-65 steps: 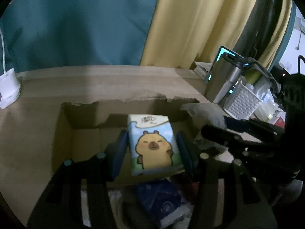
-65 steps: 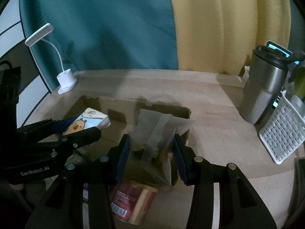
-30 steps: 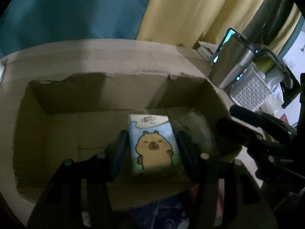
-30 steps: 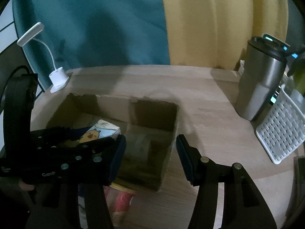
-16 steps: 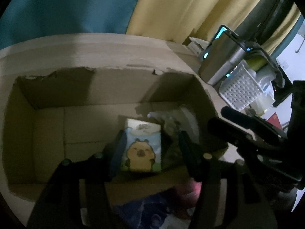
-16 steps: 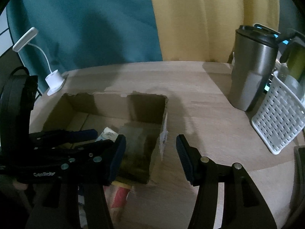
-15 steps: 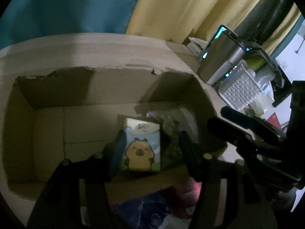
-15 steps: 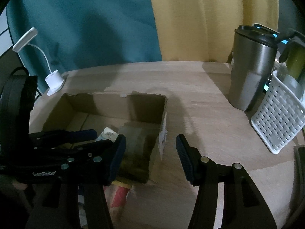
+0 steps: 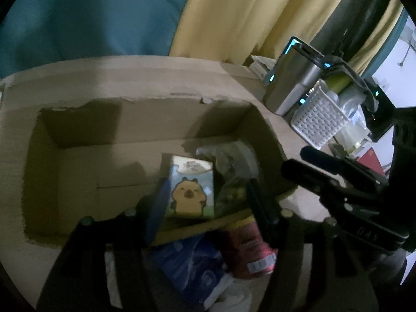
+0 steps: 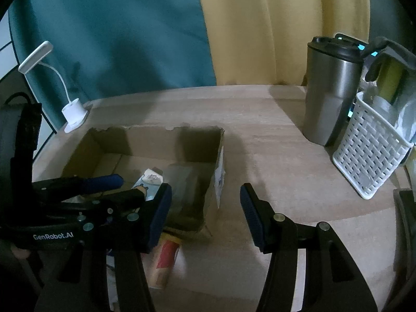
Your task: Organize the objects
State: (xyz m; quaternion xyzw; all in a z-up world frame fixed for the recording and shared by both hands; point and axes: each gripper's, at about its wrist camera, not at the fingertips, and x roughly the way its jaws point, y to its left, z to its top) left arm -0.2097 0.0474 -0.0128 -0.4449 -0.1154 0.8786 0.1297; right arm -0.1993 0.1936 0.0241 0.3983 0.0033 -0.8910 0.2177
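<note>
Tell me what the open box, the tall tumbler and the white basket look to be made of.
Box: brown cardboard, matte, with a ragged torn top edge. Tumbler: probably brushed stainless steel, going by its dull grey sheen, with a black lid, likely plastic. Basket: white moulded plastic in a woven lattice pattern, by its look.

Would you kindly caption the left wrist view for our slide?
Left gripper, jaws just opening, releases cartoon-printed tissue pack inside brown cardboard box.
</note>
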